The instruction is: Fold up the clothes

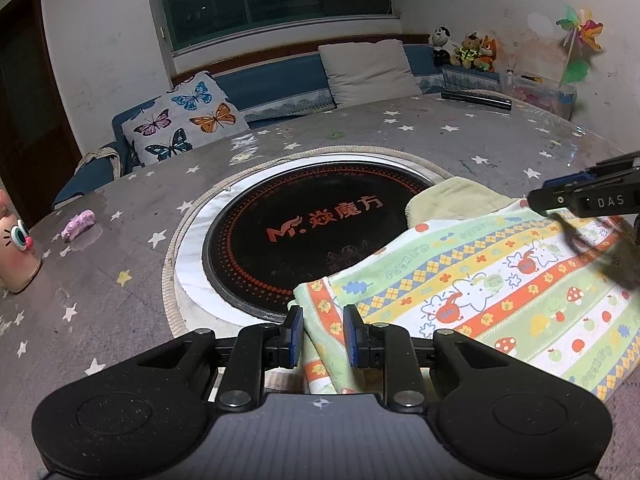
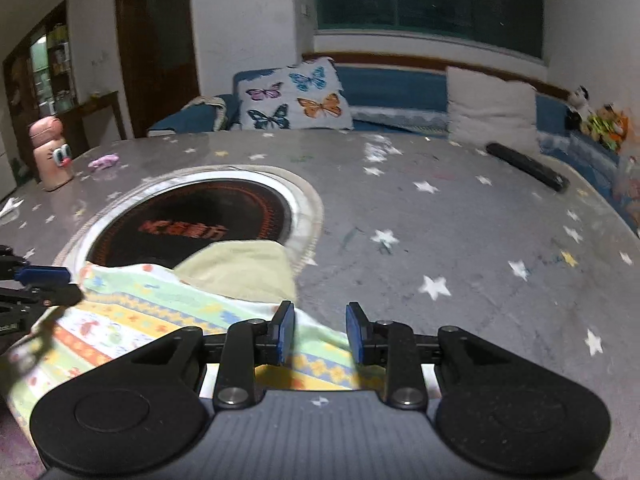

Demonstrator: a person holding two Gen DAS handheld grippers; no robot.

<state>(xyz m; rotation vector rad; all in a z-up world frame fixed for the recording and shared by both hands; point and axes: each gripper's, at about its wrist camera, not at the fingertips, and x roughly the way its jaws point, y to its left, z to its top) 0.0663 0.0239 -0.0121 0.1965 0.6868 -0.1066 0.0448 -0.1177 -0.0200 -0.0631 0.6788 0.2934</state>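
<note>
A child's garment (image 1: pixel 500 280) with coloured stripes, mushrooms and apples lies on the grey star-print table (image 1: pixel 120 312). Its pale yellow part (image 1: pixel 448 200) reaches over the rim of the black round cooktop (image 1: pixel 304 232). My left gripper (image 1: pixel 323 336) is shut on the garment's near-left edge, with a fold of cloth filling the gap between the blue pads. My right gripper (image 2: pixel 320 334) is shut on the garment (image 2: pixel 132 320) at its right edge. In the left wrist view the right gripper (image 1: pixel 536 202) enters from the right, at the cloth's far corner. In the right wrist view the left gripper (image 2: pixel 76 284) shows at the left.
A pink character bottle (image 1: pixel 16 248) and a small purple toy (image 1: pixel 78 224) sit at the table's left. A black bar (image 1: pixel 476 100) and a clear box with a pinwheel (image 1: pixel 536 96) lie at the far right. A blue sofa with cushions (image 1: pixel 184 120) runs behind the table.
</note>
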